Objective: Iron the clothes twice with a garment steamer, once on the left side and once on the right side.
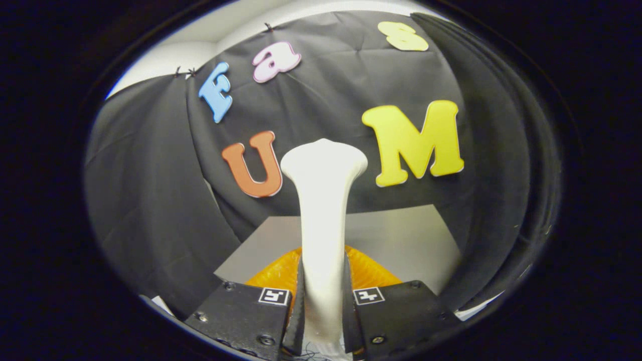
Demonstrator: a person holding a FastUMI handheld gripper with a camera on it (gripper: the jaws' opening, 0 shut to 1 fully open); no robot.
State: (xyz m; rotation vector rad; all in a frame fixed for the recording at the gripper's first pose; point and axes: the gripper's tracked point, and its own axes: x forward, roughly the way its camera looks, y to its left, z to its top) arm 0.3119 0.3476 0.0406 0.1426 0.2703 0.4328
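White, smooth plastic runs up the middle of the frame: the slim white garment steamer (pixel 322 210) is held upright, its neck rising from the bottom centre and flaring into a broad head just above the middle of the frame, in front of the black cloth wall; the claw (pixel 323 301) is clamped on the steamer's lower neck, both black fingers (pixel 300 306) pressed against its sides, with a square marker on each black finger block at bottom left and bottom right of centre.

The orange crinkled garment (pixel 373 273) is seen low in the frame, just behind the fingers and on either side of the steamer's neck, spread on the pale grey worktop (pixel 401 235) that fills the lower right of centre; most of the garment is hidden by the claw and the steamer, so its outline and its left and right halves cannot be made out.

The step in hand is judged to be the carrying of the steamer toward the cloth, with no pass yet under way, since the head is raised well clear of the fabric; for a good pass the head would need to be tipped down until its face meets the garment, one side chosen first, and the stroke drawn slowly and evenly along that side; the grip should be kept firm, because a smooth tapered neck may slip or twist between the fingers; bunching of the light fabric is a risk to be watched.
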